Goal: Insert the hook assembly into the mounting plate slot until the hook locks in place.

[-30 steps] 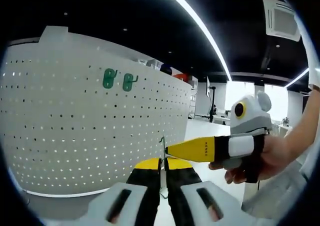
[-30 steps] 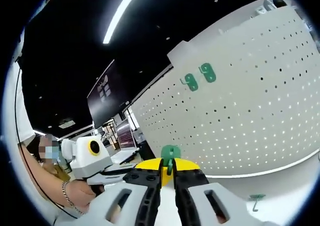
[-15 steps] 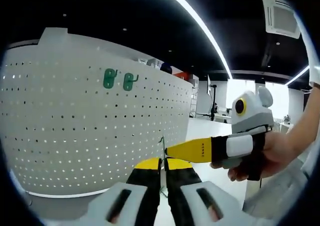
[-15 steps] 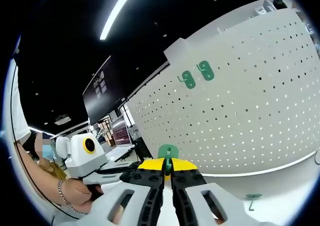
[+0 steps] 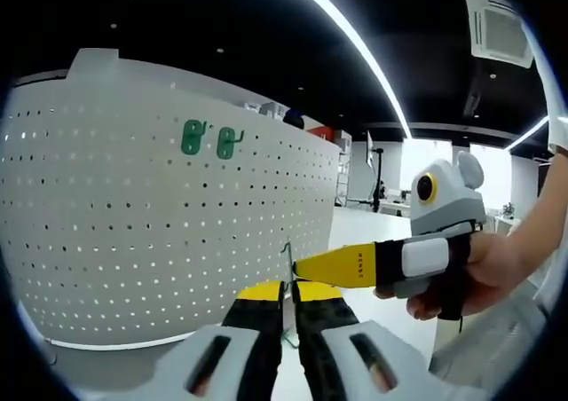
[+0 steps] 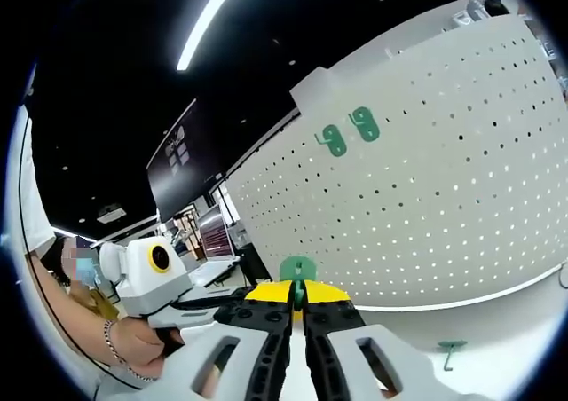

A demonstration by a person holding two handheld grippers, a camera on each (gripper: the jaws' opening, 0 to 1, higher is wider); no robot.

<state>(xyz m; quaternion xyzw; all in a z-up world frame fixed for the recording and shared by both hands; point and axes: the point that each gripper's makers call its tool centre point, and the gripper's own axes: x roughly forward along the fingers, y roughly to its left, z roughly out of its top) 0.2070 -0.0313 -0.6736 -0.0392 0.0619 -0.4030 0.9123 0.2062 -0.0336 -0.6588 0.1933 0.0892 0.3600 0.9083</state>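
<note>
A long white strip light [image 5: 355,42] is glowing across the black ceiling [image 5: 222,19], square air vent [image 5: 499,30] sitting beside it.

Board: we see a white perforated panel [image 5: 160,206] standing upright across the left of the left gripper view.
On board: two green hooks [image 5: 211,139] hang side by side, upper centre.
Surface: a white tabletop [image 6: 497,330], lower right of the right gripper view.
On surface: one green hook [image 6: 451,351] lies loose near the board's foot.
</note>
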